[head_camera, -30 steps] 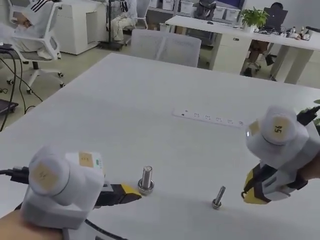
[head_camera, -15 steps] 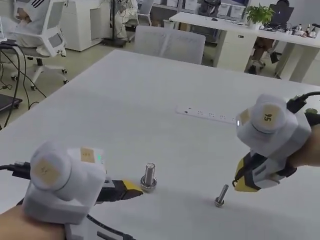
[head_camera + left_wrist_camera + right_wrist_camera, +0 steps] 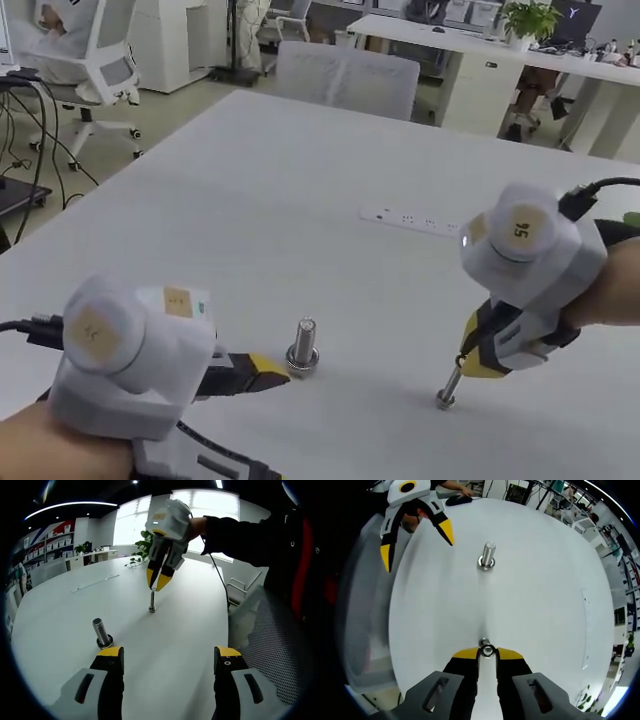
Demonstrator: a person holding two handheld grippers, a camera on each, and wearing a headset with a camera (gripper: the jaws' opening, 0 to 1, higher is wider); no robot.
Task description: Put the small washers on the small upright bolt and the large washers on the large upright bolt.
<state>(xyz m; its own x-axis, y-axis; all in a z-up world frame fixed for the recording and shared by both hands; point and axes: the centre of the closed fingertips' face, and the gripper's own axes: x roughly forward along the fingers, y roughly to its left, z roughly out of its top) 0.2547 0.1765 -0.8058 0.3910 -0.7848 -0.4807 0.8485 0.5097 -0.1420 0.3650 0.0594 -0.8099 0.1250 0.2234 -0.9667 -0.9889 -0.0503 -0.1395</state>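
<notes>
The small upright bolt [image 3: 446, 388] [image 3: 152, 601] stands on the white table [image 3: 250, 200]. My right gripper [image 3: 472, 364] [image 3: 487, 653] hovers just over its top, jaws pinched on a small washer [image 3: 482, 651], with the bolt's tip [image 3: 483, 642] right in front of the ring. The large upright bolt [image 3: 303, 347] [image 3: 101, 632] [image 3: 487, 556] stands to the left on a wide base. My left gripper [image 3: 264, 371] [image 3: 169, 652] rests low beside the large bolt, jaws wide apart and holding nothing. In the left gripper view the right gripper [image 3: 155, 584] hangs above the small bolt.
A white power strip [image 3: 418, 220] lies farther back on the table. Grey chairs [image 3: 345, 78] stand at the far edge, with desks and seated people beyond. The table's near edge and a mesh chair [image 3: 270, 630] show in the left gripper view.
My right gripper has come down and leftward until its tips sit at the top of the small bolt. The left gripper has stayed beside the large bolt.
</notes>
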